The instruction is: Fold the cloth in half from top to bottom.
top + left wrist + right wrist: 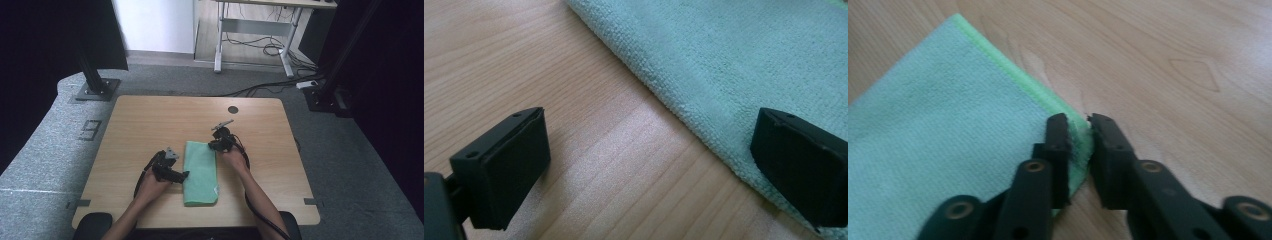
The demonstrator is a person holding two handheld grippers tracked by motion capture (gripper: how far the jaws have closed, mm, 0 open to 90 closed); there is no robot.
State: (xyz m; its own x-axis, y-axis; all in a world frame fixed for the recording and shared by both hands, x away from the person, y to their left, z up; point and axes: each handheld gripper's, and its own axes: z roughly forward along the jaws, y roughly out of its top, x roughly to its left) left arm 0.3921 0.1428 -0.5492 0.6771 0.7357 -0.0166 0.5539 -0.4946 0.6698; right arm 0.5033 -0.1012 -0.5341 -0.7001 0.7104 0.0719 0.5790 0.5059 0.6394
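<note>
At the middle of the bench (150, 120), a folded green microfibre cloth (201, 172) lies flat; the right gripper (1079, 131) is clenched on its far right corner, at about one o'clock, while the left gripper (649, 165) stands released astride the nine o'clock edge. The step in hand looks like gripping corners for another fold, so next the left should close on its edge. No readable label on the cloth; a "9" (90, 130) marks the floor.

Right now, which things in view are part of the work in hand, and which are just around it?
In the work:
- green cloth, folded on the table
- right gripper, pinching the cloth's edge
- left gripper, jaws open at its other edge

Just around:
- desk frame
- floor cables
- black stand base
</note>
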